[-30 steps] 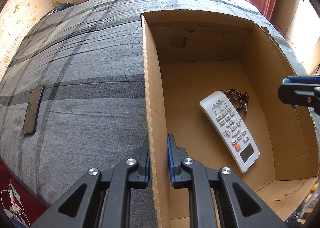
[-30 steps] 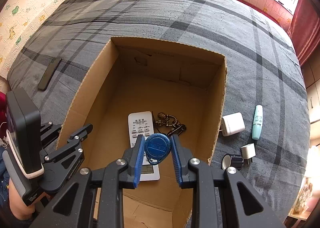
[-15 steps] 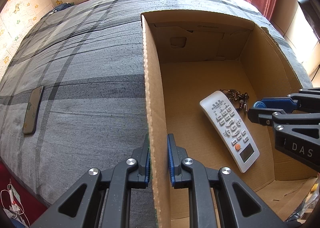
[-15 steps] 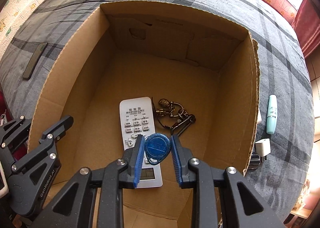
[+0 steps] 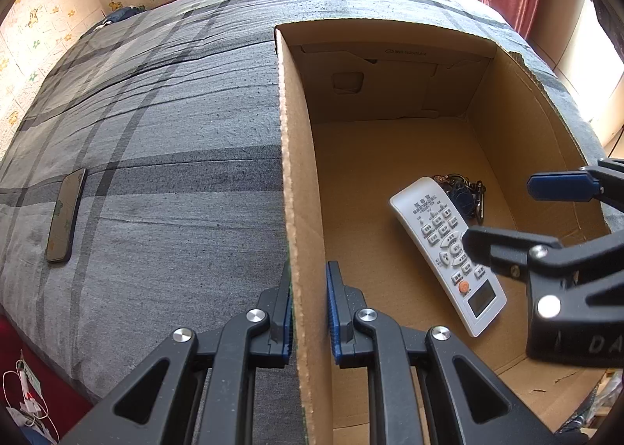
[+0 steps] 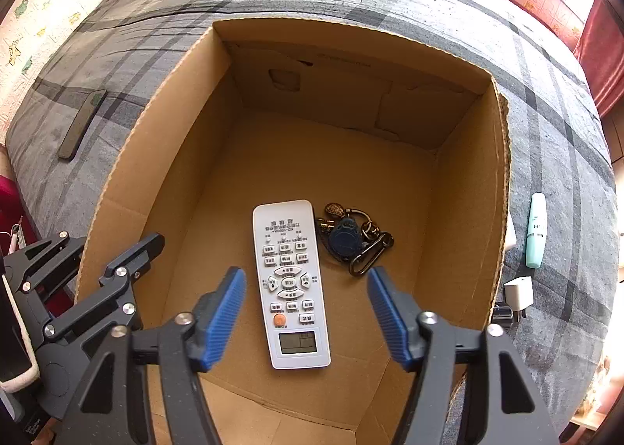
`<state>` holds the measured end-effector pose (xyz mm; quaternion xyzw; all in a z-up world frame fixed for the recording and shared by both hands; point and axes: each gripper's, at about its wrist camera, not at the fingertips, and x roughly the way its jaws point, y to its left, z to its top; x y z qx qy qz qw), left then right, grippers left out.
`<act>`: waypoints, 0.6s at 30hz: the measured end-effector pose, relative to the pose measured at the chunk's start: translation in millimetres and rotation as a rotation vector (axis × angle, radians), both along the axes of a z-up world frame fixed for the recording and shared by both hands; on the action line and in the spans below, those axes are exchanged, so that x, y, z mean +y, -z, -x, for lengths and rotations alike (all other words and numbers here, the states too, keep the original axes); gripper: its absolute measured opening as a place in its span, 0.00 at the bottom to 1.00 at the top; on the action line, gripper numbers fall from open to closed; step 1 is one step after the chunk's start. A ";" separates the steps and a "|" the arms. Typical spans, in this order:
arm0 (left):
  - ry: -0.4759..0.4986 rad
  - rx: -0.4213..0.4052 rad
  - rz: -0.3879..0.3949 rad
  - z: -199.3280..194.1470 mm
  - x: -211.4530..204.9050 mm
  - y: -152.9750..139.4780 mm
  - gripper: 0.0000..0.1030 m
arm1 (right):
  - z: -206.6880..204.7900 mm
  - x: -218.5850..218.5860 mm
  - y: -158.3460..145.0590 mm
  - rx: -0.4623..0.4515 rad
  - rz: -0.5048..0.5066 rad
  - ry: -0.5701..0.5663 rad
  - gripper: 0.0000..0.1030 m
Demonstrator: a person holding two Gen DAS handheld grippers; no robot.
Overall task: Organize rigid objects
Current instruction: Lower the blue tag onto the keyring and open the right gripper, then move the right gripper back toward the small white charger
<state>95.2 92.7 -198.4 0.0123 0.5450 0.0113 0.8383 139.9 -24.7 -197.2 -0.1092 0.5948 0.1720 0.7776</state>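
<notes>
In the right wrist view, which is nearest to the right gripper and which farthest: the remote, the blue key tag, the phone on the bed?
From the right gripper:
1. Remote, in the box, directly between the open fingers.
2. Blue key tag, in the box, right of the remote's top, on the keys.
3. Phone, outside the box, far left on the bed.

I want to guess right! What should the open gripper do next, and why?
Probably lift out of the box. The right gripper has just opened with nothing between its pads; the blue tag lies on the keys beside the remote. A tube waits outside.
</notes>
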 end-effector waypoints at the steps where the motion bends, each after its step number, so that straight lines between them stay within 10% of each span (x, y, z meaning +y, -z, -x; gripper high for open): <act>1: -0.001 0.000 0.002 0.0 0.3 0.1 0.16 | 0.8 -0.1 -1.6 -0.008 -0.005 0.002 0.99; 18: -0.001 0.000 -0.002 -0.1 0.0 0.9 0.16 | 5.0 7.5 -23.2 -0.065 -0.013 0.017 1.00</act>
